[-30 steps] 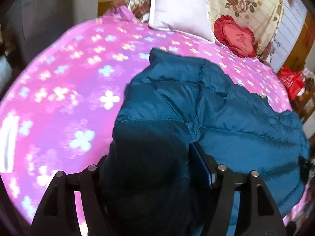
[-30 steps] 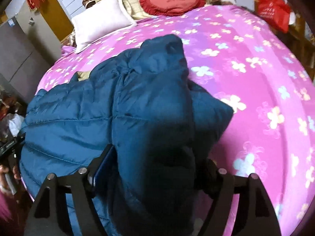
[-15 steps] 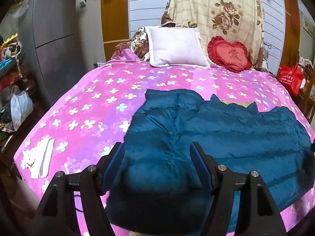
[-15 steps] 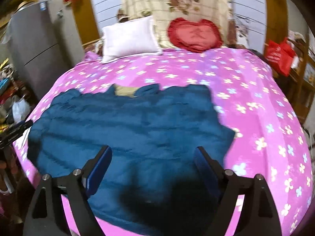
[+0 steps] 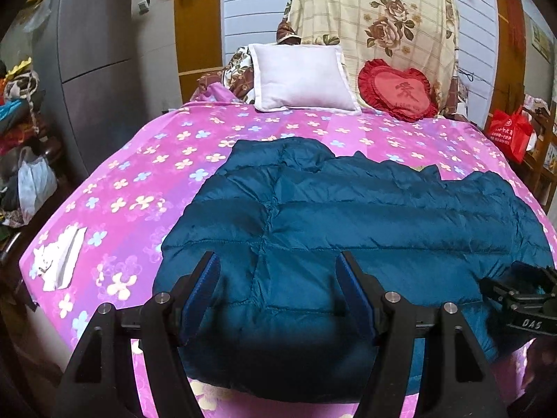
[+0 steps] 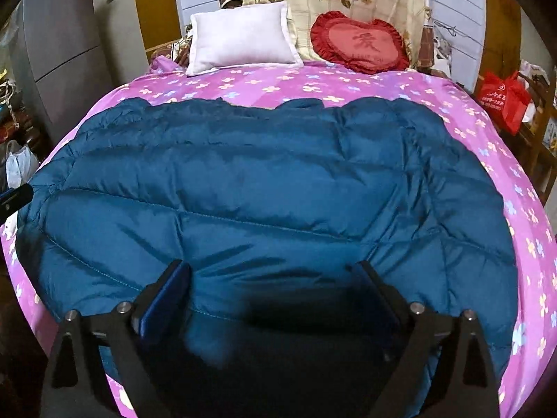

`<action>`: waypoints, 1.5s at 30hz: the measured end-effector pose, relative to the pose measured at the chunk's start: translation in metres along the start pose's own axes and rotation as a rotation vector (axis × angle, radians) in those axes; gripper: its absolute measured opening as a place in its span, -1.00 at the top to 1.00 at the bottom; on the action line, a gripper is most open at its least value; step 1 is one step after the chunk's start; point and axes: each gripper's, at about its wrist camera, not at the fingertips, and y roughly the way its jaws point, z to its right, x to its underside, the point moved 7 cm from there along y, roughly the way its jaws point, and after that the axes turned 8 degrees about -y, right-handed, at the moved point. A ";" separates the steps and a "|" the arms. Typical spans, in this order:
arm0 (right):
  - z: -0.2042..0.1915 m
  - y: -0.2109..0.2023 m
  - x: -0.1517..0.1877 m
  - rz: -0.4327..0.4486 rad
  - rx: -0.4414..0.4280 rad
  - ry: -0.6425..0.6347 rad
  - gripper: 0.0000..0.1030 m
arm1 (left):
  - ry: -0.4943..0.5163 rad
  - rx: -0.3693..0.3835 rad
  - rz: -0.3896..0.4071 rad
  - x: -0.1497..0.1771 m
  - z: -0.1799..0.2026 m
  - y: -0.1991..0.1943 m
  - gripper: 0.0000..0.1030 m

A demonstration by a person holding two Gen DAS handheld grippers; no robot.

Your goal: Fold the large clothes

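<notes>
A: In your left wrist view, where is the jacket?

B: The teal puffer jacket (image 5: 348, 223) lies spread flat on the pink flowered bedspread (image 5: 146, 181), filling the centre and right of the frame. Its near hem reaches the lower middle, close to the bed's front edge.

A: And your left gripper?

B: Your left gripper (image 5: 278, 271) sits at the bottom centre with its jaws wide apart. The blue-padded fingers (image 5: 205, 282) stand over the jacket's hem with nothing clamped between them. Whether they touch the fabric, you cannot tell from here.

A: Anything else in that view?

B: A white pillow (image 5: 299, 78) and a red heart cushion (image 5: 397, 90) lean at the top centre. A white paper (image 5: 59, 261) lies on the bedspread at lower left. A red bag (image 5: 508, 132) hangs at the right edge, and part of the other tool shows at lower right.

A: Now your right wrist view.

B: The jacket (image 6: 261, 188) covers most of the frame, from the left edge across to the right, quilted side up. The bedspread (image 6: 487, 132) shows above it and along the right.

A: Your right gripper?

B: Your right gripper (image 6: 275, 271) is at the bottom centre, jaws spread wide, holding nothing. Its fingers (image 6: 167, 292) frame the jacket's near edge, which is dark and shadowed between them. The pillow (image 6: 240, 35) and heart cushion (image 6: 362, 41) sit at the top.
</notes>
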 end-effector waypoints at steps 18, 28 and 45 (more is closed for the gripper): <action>-0.007 -0.057 0.006 0.107 0.011 0.015 -0.89 | 0.016 -0.018 0.039 0.007 0.010 -0.015 0.04; -0.011 -0.066 0.006 0.130 0.023 0.007 -0.92 | 0.025 -0.033 0.057 0.009 0.013 -0.024 0.04; -0.009 -0.072 0.011 0.138 0.041 0.015 -0.95 | 0.033 -0.030 0.064 0.012 0.019 -0.030 0.04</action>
